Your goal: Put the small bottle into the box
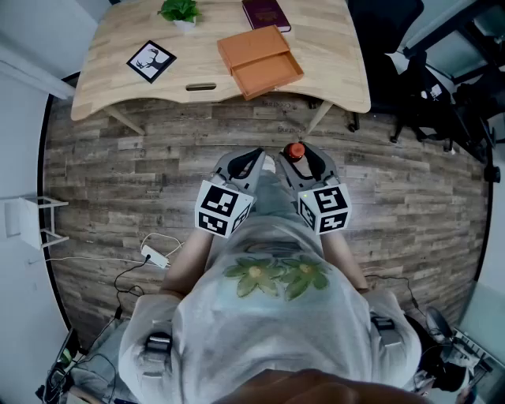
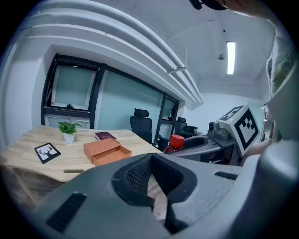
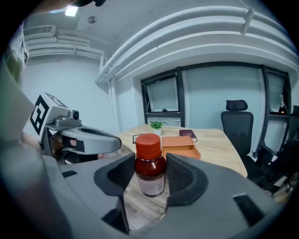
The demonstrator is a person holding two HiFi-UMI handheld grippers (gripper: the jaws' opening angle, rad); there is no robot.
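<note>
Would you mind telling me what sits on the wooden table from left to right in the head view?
Framed deer picture → potted plant → open orange box. The dark red book lies behind the box, so its place is unclear.

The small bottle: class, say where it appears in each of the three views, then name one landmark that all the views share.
Head view: small bottle just above picture centre, its red cap seen from above.
Left gripper view: right of centre, only the red cap and shoulder showing.
Right gripper view: centre, upright between that view's own jaws.
Shared landmark: the open orange box.
</note>
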